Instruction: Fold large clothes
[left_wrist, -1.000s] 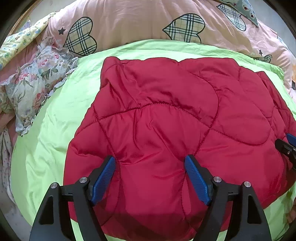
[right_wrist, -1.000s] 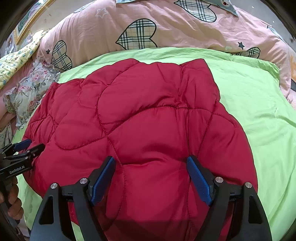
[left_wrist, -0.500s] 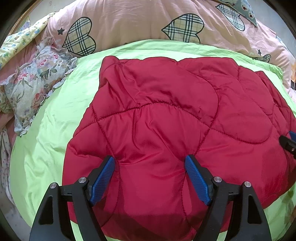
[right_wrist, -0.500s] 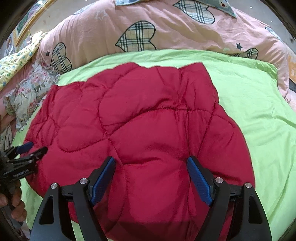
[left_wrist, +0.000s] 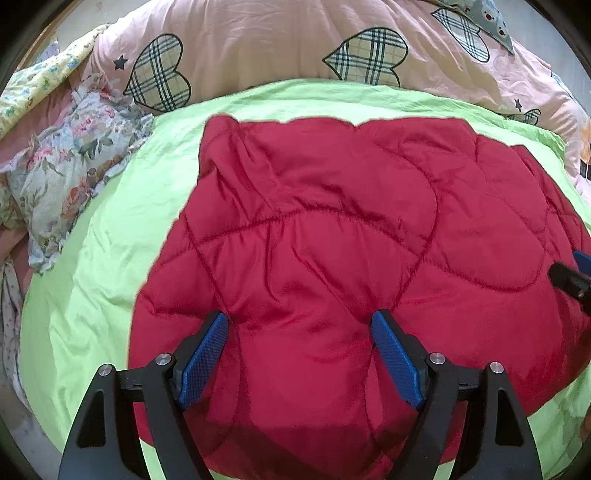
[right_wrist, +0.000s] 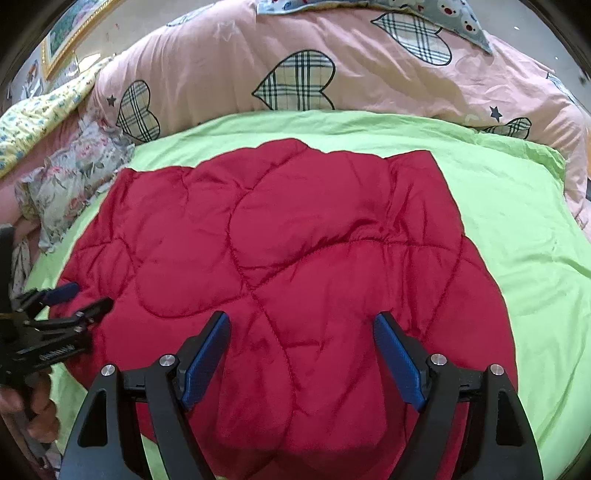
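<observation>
A red quilted padded garment (left_wrist: 332, 258) lies spread flat on a light green sheet (left_wrist: 110, 258); it also shows in the right wrist view (right_wrist: 295, 258). My left gripper (left_wrist: 299, 325) is open and empty, hovering over the garment's near left part. My right gripper (right_wrist: 301, 325) is open and empty over the garment's near right part. The left gripper shows at the left edge of the right wrist view (right_wrist: 70, 299), open. The right gripper's tips show at the right edge of the left wrist view (left_wrist: 576, 273).
A pink duvet with plaid hearts (left_wrist: 295, 40) lies along the far side of the bed. A floral pillow (left_wrist: 66, 177) sits at the far left. The green sheet (right_wrist: 535, 240) stretches to the right of the garment.
Both grippers have drawn back and up a little, so more of the garment and bed shows. Both stay open and the garment has not moved.
</observation>
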